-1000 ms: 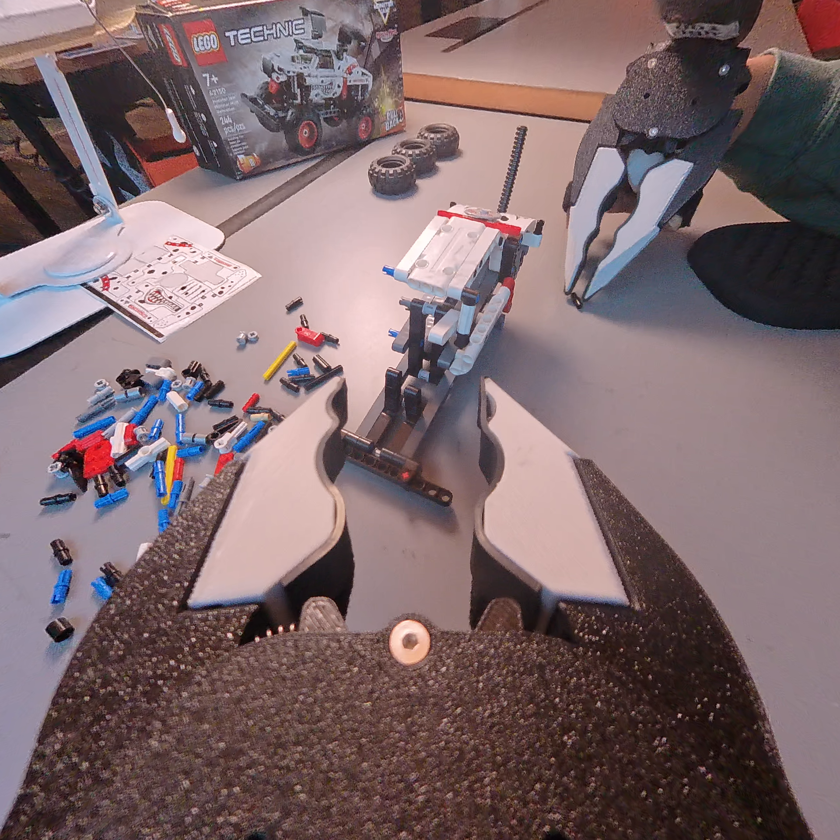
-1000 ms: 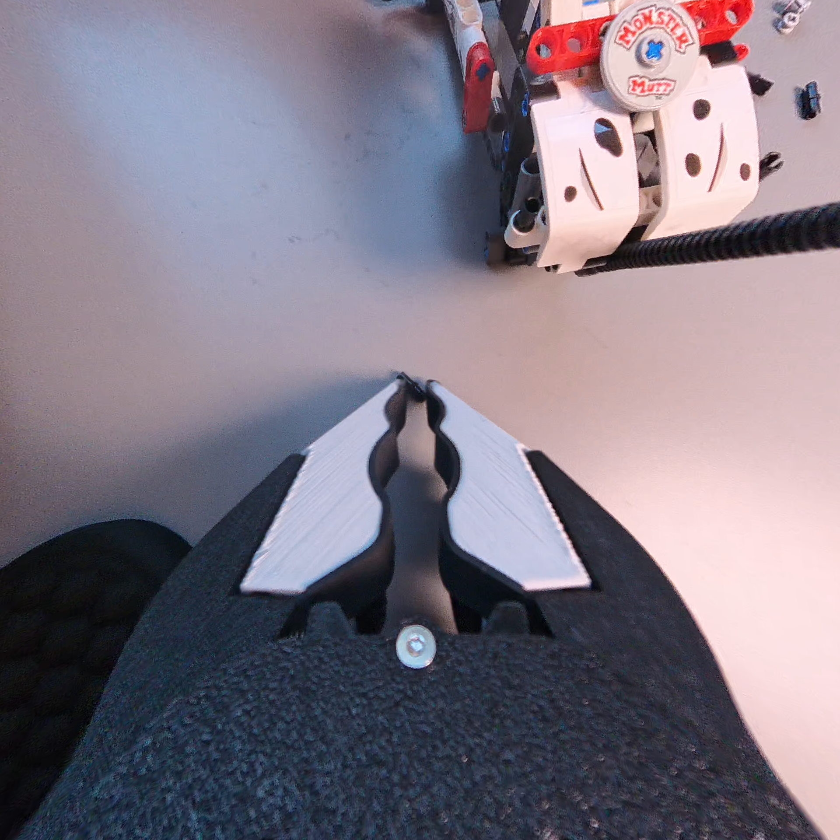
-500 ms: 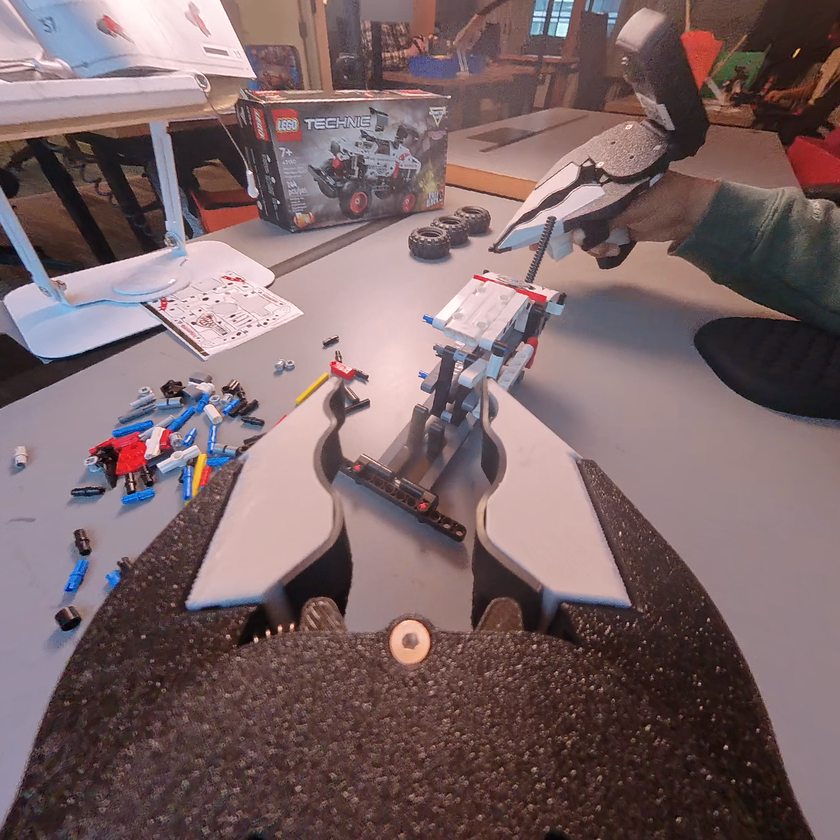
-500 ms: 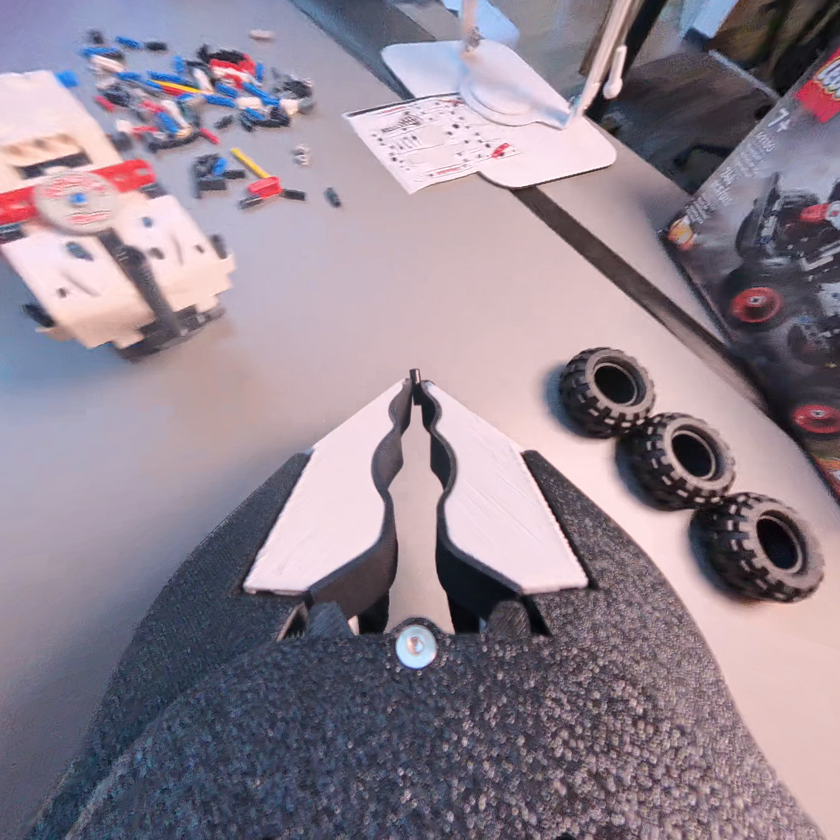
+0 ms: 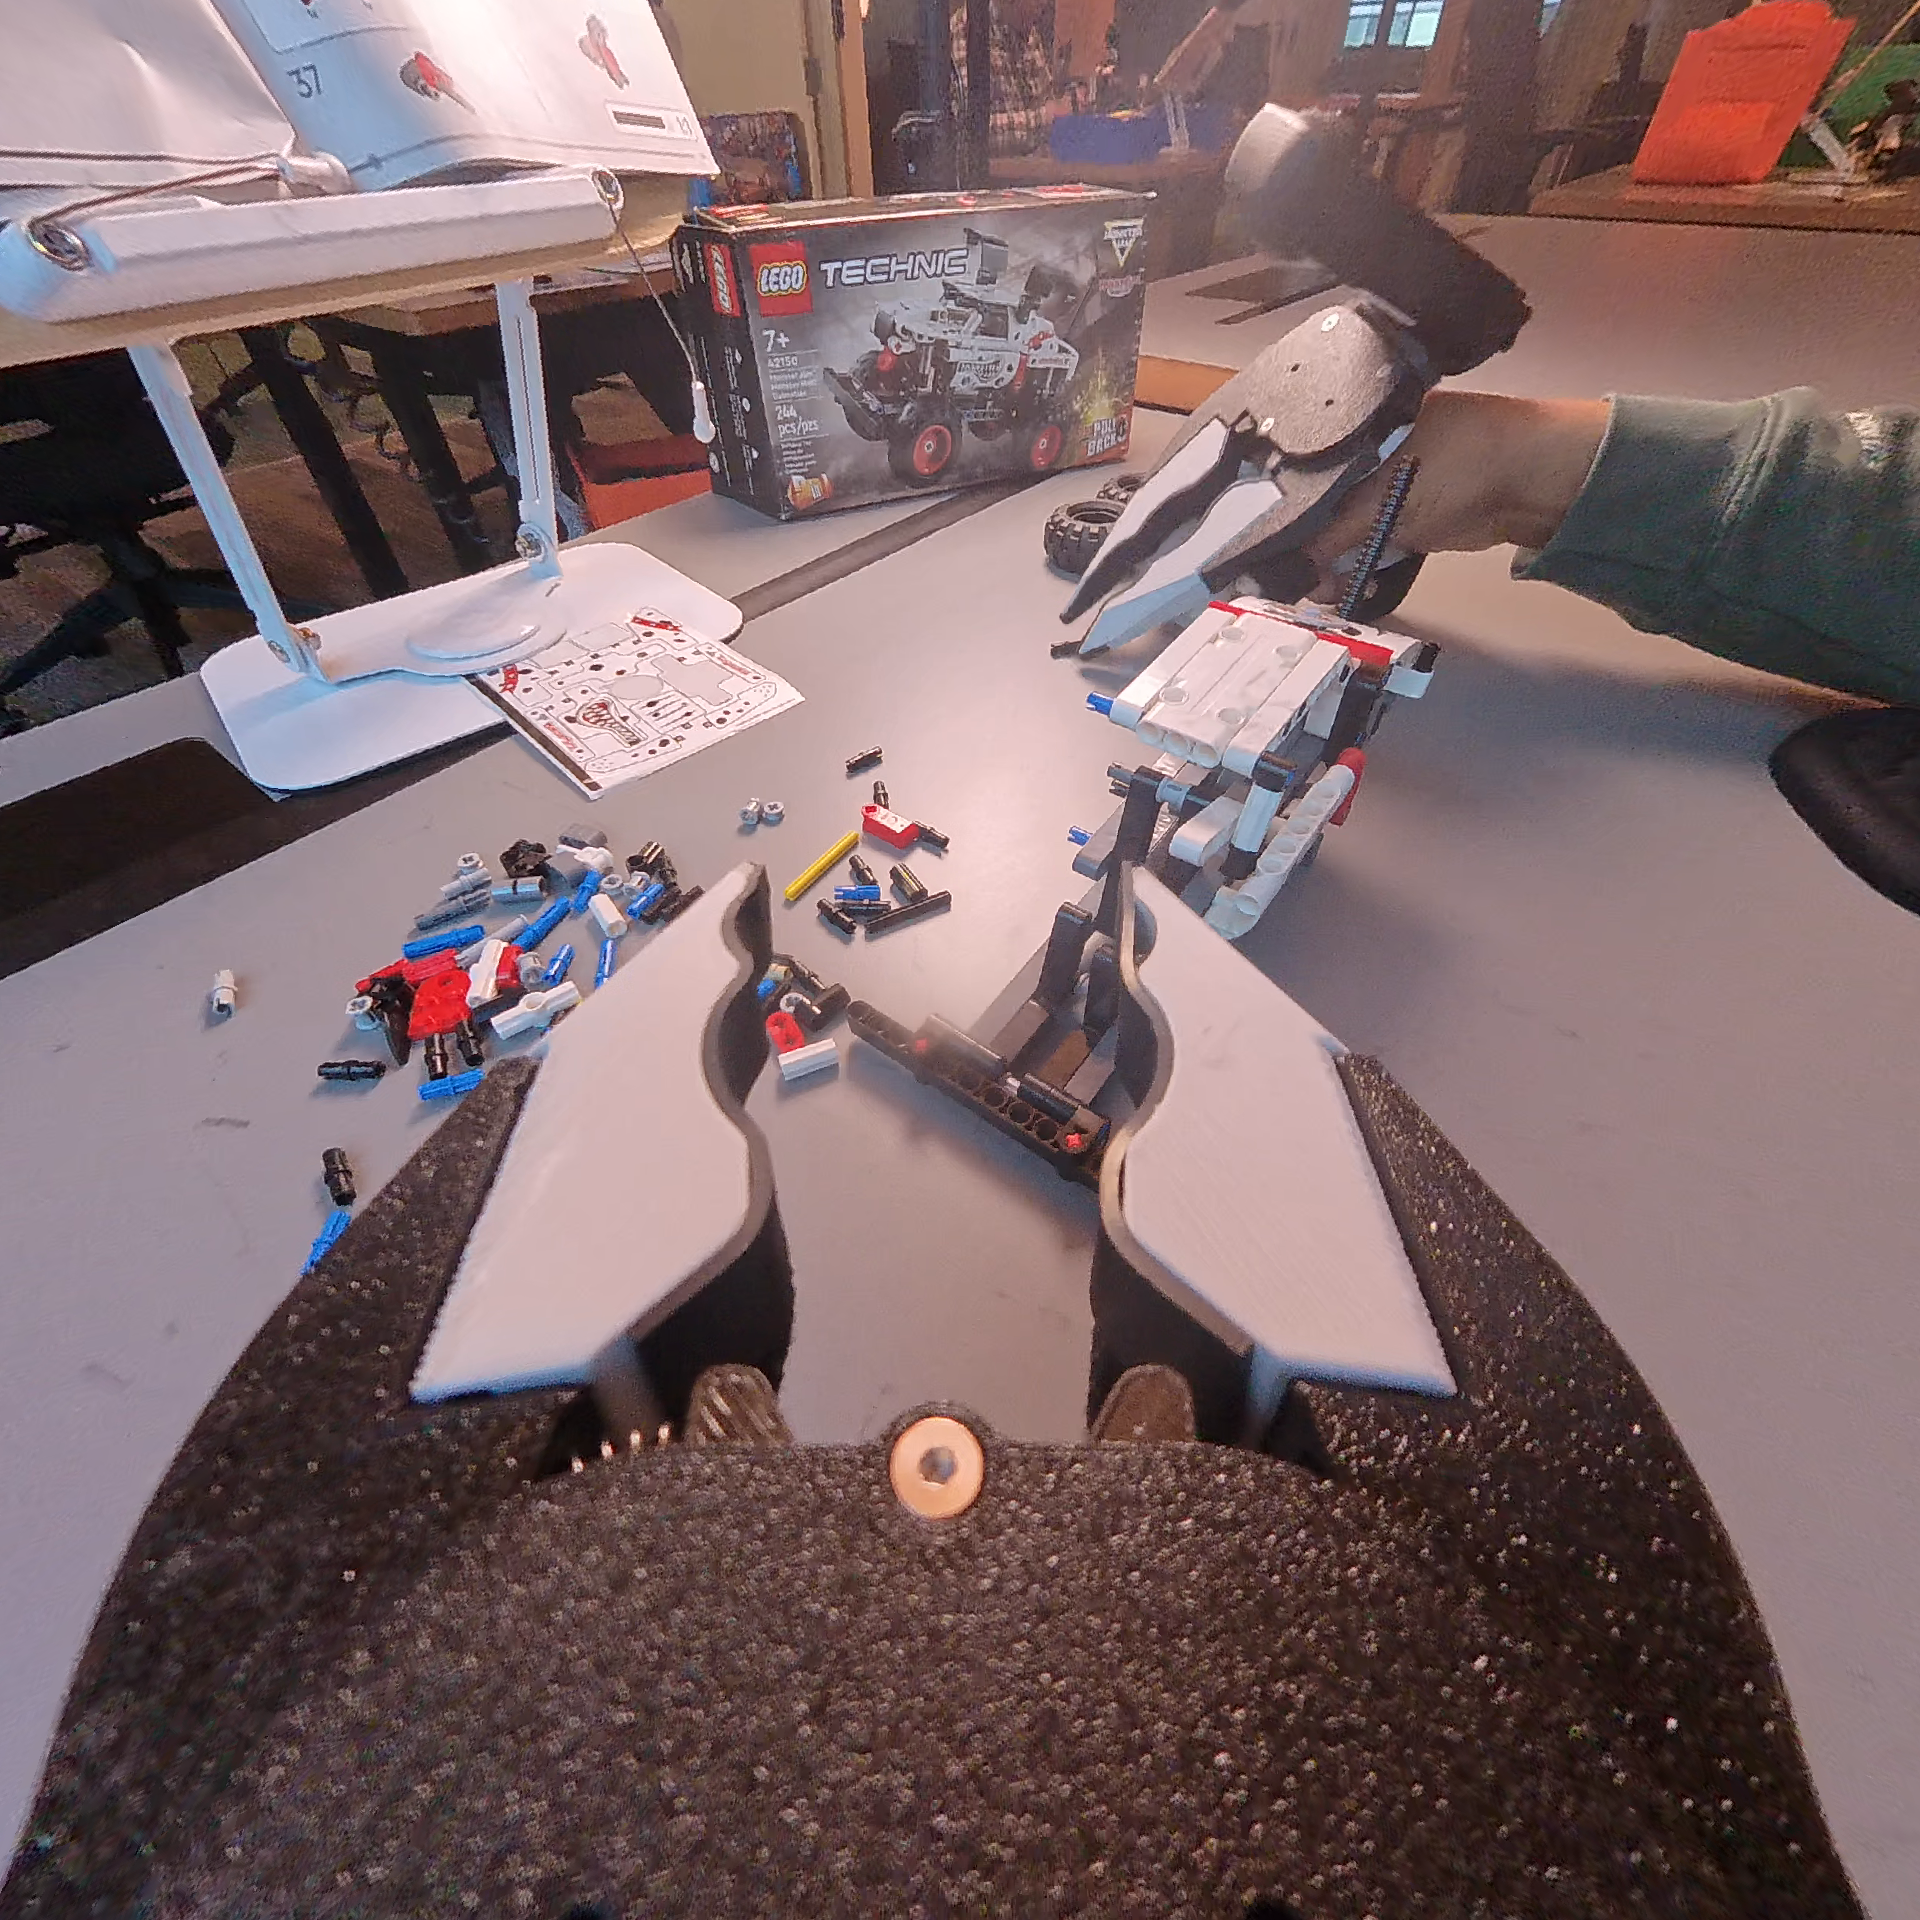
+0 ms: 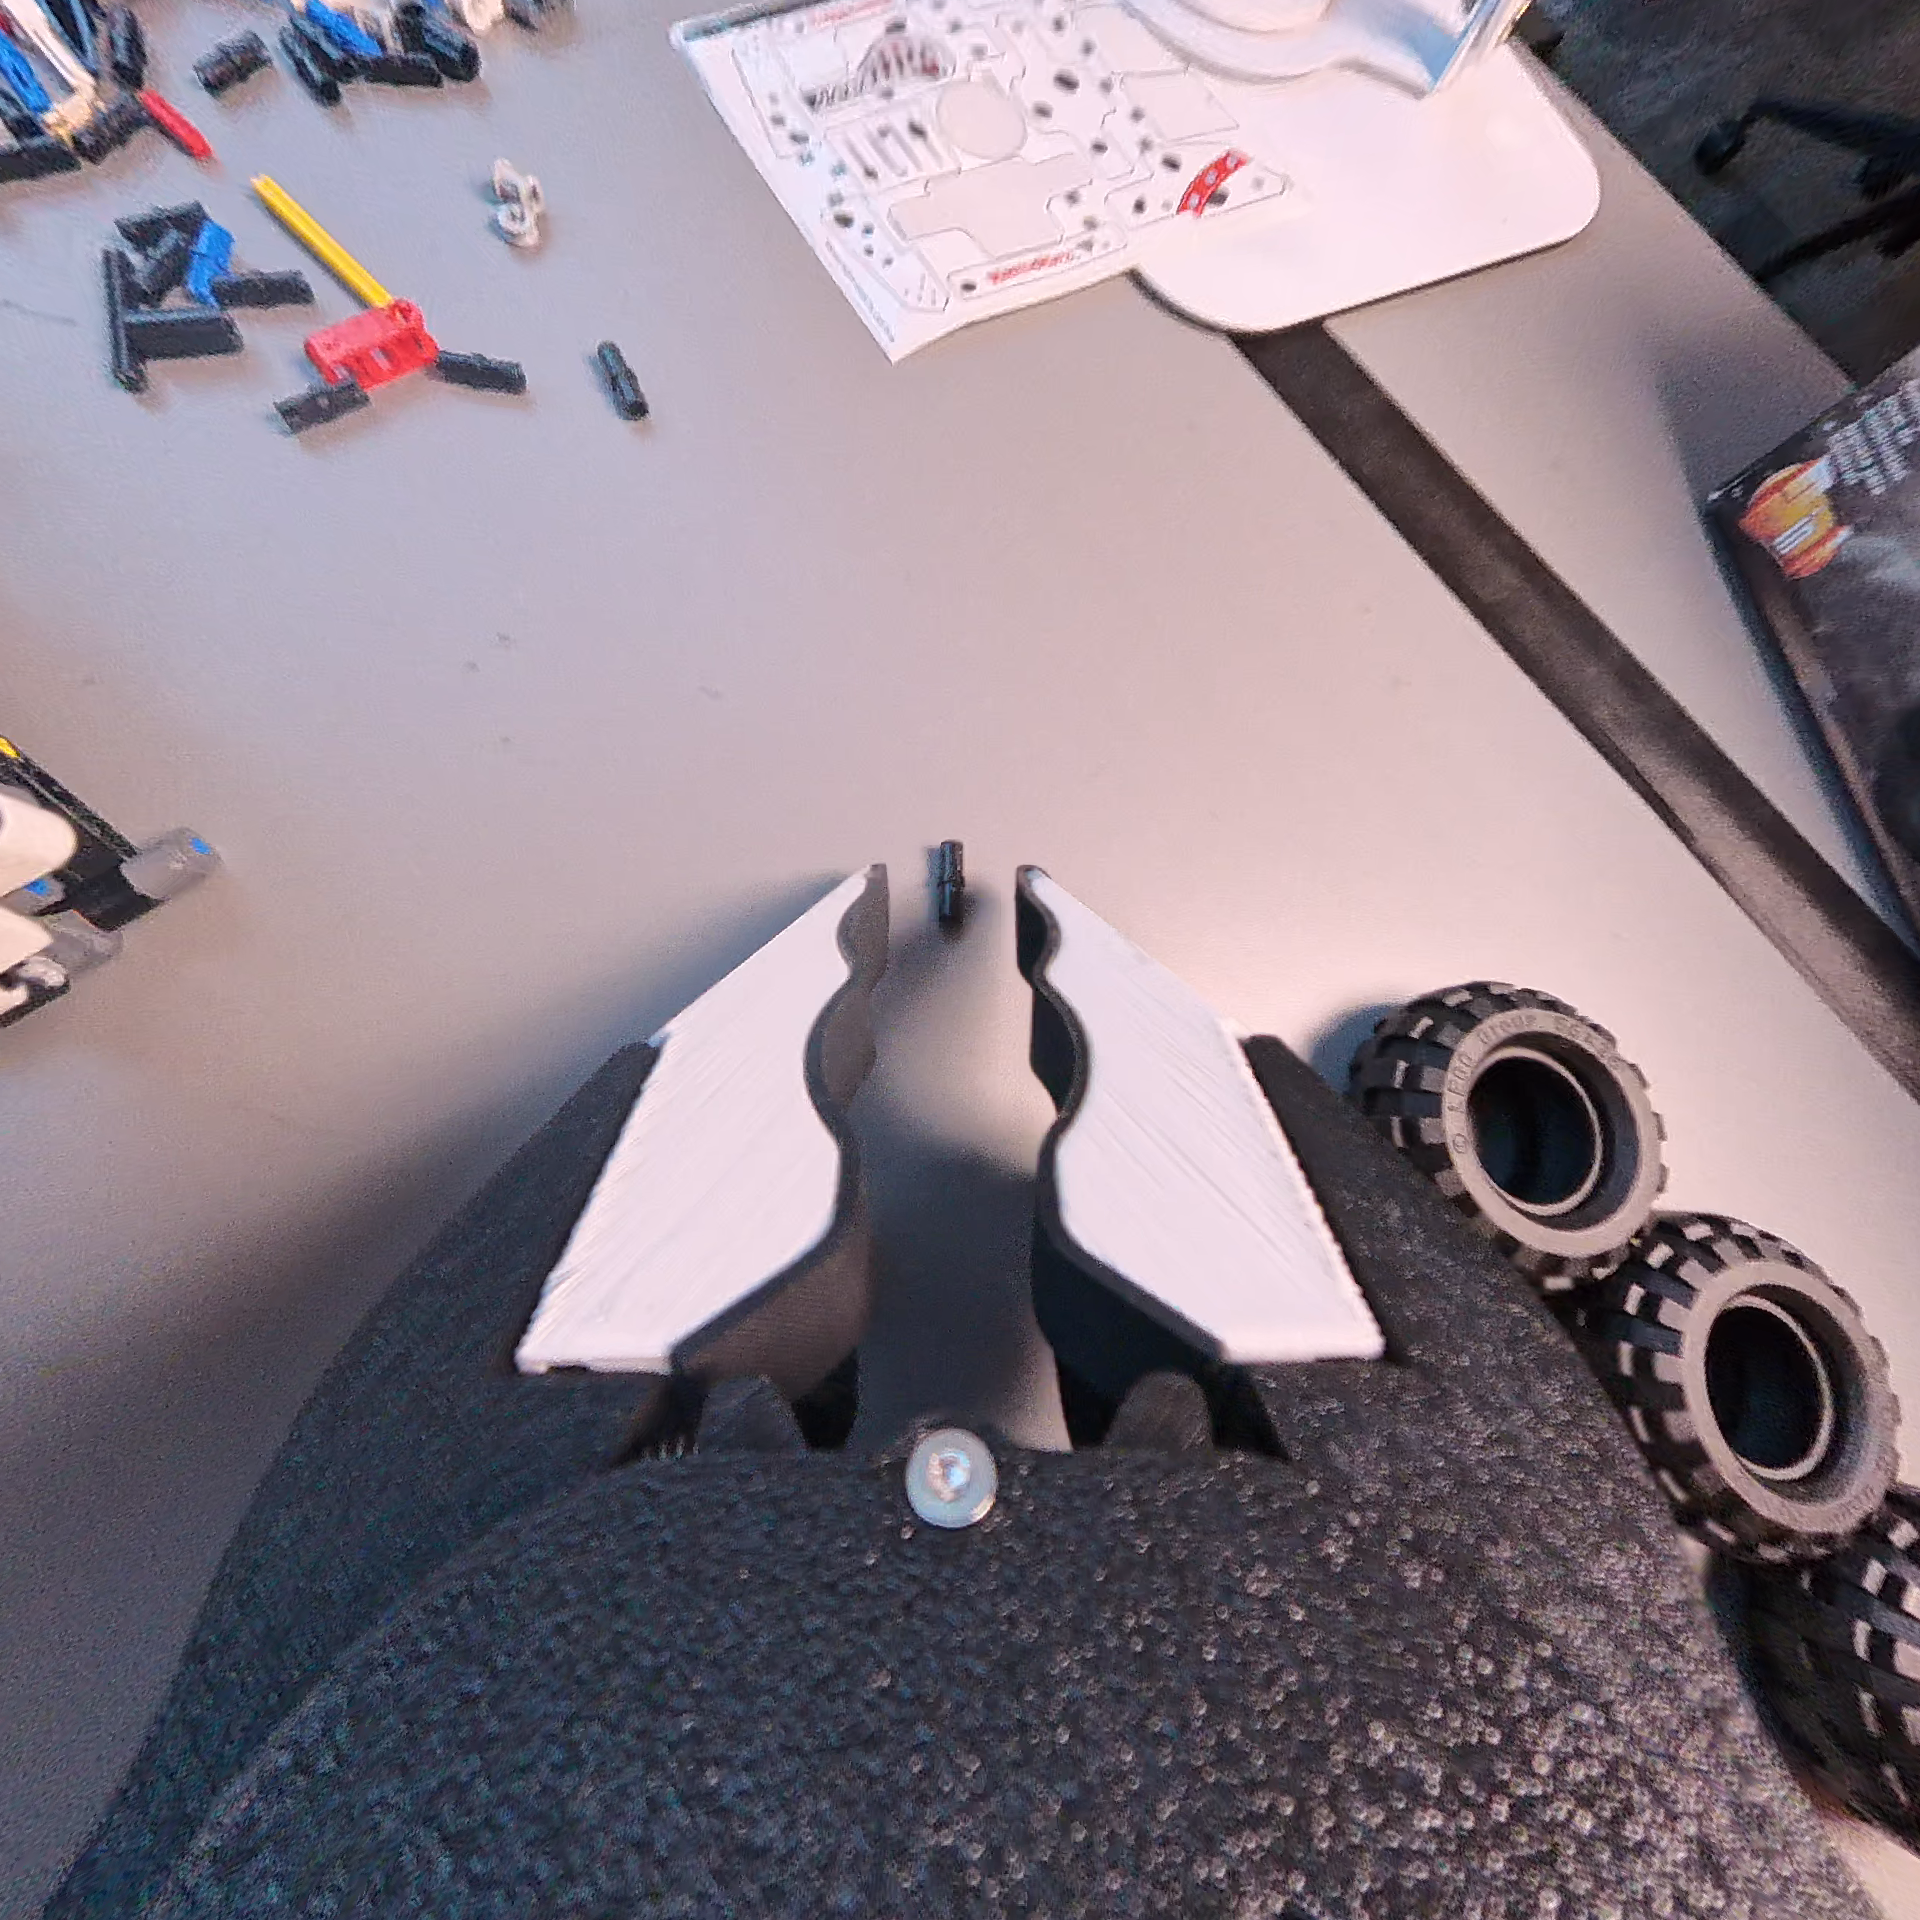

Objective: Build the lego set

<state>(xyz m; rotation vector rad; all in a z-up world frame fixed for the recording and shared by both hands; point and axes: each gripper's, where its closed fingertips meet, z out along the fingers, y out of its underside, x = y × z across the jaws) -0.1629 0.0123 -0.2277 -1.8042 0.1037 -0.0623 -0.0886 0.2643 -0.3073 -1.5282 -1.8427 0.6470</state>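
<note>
Truck chassis (image 5: 1195, 831), white panels over black beams, sits right of centre on the grey table (image 5: 1558, 1039); left gripper (image 5: 940, 914) is released, empty. Right wrist view: right gripper (image 6: 951, 883) spread, black pin (image 6: 949, 879) lying between its tips, tyres (image 6: 1527, 1122) lower right

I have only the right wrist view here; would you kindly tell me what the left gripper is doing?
Observer: The left gripper is open and empty, its jaws aimed at the black beam at the model's near end.
Operator: Thank you. Where are the instructions?
Observer: An open booklet rests on a white stand at far left.
Operator: And the box?
Observer: The box stands upright beyond the sticker sheet.
</note>
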